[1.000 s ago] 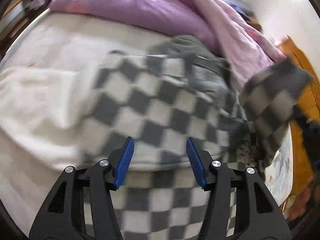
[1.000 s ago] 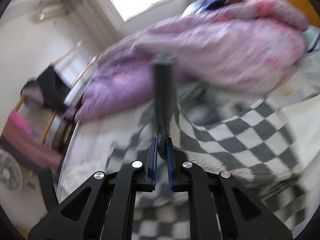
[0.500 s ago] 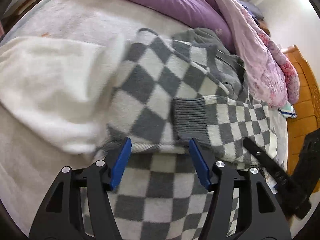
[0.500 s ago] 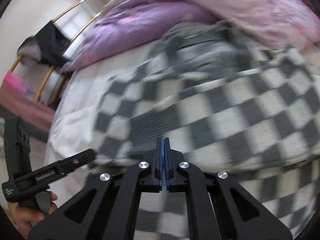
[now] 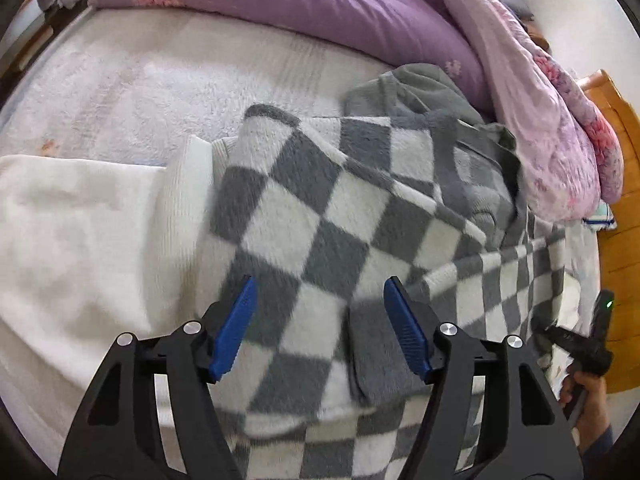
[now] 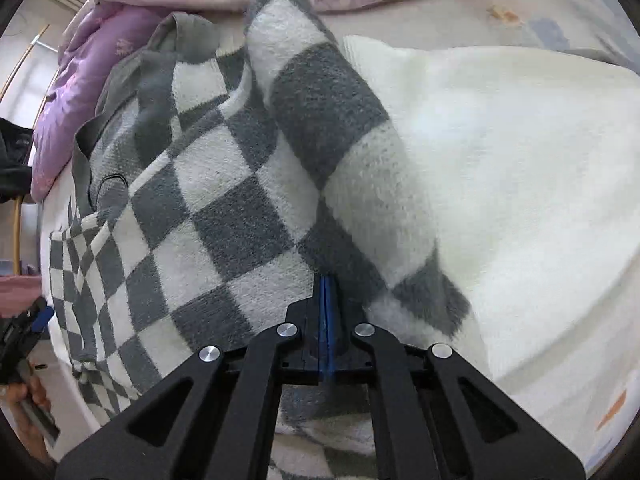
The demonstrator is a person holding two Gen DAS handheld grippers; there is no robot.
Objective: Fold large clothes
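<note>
Checked sweater (image 5: 320,216): fuzzy knit, grey and white squares, grey ribbed cuff (image 5: 380,356) at lower centre of left view; lies rumpled on bed (image 5: 120,80), filling centre frame, overlapping white garment (image 5: 72,232) at left. Left gripper (image 5: 320,316): 2 blue fingers (image 5: 236,326) spread wide, above sweater, gripping nothing. Right gripper (image 6: 326,300): fingers pressed together at lower centre, pinching sweater fold. Purple duvet (image 5: 300,0) along upper frame.
</note>
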